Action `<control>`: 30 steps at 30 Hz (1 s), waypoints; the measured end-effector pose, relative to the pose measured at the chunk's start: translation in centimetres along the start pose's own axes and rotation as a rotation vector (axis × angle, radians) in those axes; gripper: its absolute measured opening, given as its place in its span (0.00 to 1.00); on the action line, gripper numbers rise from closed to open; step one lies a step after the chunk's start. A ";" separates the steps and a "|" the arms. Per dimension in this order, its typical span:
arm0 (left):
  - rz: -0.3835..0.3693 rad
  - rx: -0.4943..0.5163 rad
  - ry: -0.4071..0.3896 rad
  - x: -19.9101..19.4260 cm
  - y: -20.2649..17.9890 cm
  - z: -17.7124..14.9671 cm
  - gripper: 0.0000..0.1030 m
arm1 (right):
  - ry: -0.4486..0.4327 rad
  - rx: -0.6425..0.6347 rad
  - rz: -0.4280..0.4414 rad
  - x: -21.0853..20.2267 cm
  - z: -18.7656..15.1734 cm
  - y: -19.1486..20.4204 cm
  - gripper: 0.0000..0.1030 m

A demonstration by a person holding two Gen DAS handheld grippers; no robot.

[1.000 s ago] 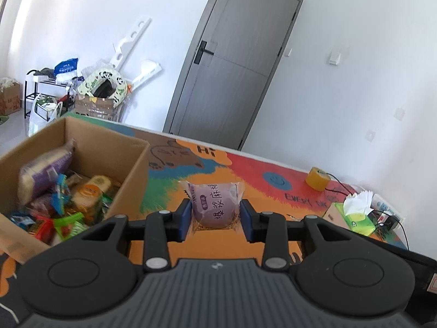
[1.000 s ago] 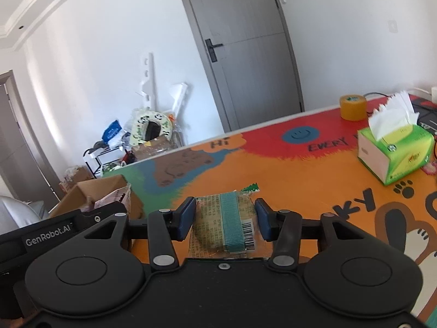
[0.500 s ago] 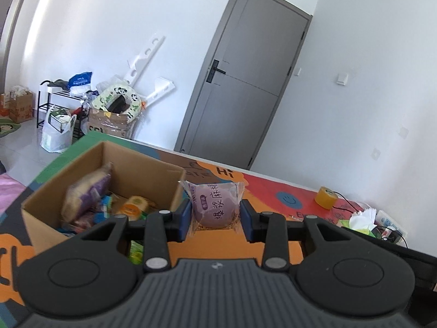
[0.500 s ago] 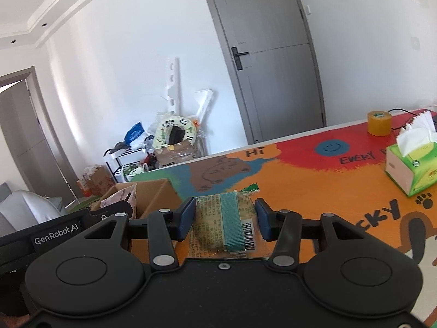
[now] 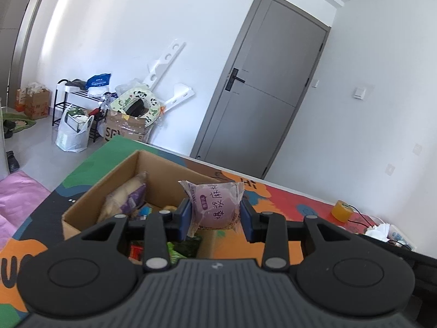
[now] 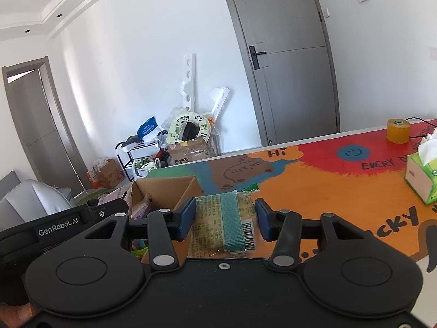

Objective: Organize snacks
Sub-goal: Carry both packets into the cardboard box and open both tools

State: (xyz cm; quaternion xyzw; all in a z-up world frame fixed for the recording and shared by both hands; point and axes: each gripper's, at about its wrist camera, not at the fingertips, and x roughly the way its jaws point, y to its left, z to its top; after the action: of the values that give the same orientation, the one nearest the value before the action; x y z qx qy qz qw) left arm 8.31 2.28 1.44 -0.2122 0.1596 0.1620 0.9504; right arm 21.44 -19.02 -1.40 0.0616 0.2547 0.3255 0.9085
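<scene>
On the left of the colourful worktop (image 5: 275, 199) stands an open cardboard box (image 5: 109, 188) already holding several wrapped snacks, among them a purple-and-cream bread pack (image 5: 125, 199) leaning against its left wall. The left tongs (image 5: 215, 216) are pinching a pale purple wrapped pastry (image 5: 214, 205) by its sides, blue pads pressed into the wrapper, and they hover at the box's near right corner, with the pastry above the rim rather than inside. The step in hand looks like carrying both snacks to the box and dropping them in.

To do it well, the left tongs should travel further over the open middle of the box, clear of the near wall, then sink until the pastry is low inside before they spread; released from where it is, the soft packet could catch the rim and tip out onto the worktop.

To the right, the right tongs (image 6: 226, 220) are pinching a flat clear-wrapped snack with a green band and a barcode (image 6: 226, 224). In the right wrist view the box (image 6: 166, 188) lies ahead and to the left, with the left gripper's body close alongside. The right tongs would do best to wait or approach from the box's right side, so the two tools do not knock together. The tape roll (image 6: 398, 130) and tissue box (image 6: 422, 175) sit well apart at the far right, out of the way.
</scene>
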 end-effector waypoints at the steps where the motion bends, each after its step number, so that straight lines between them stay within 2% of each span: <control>1: 0.006 -0.003 0.000 0.0 0.3 0.1 0.36 | 0.002 -0.001 0.005 0.1 0.0 0.2 0.46; 11: 0.081 -0.039 0.007 0.9 4.0 1.0 0.36 | 0.030 -0.015 0.069 2.7 0.0 2.9 0.46; 17: 0.103 -0.063 0.047 1.9 5.8 1.1 0.37 | 0.043 -0.033 0.096 4.4 0.3 4.9 0.46; 20: 0.101 -0.084 0.046 2.0 6.5 1.4 0.44 | 0.050 -0.034 0.108 5.3 0.5 5.6 0.46; 30: 0.145 -0.113 0.012 1.5 9.0 2.6 0.55 | 0.053 -0.030 0.152 7.8 1.0 7.9 0.47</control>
State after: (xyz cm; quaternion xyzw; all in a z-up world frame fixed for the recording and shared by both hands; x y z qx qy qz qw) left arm 6.84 11.58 -0.05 -0.2544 0.1710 0.2376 0.9217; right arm 22.69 -7.91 -1.63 0.0585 0.2684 0.3987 0.8750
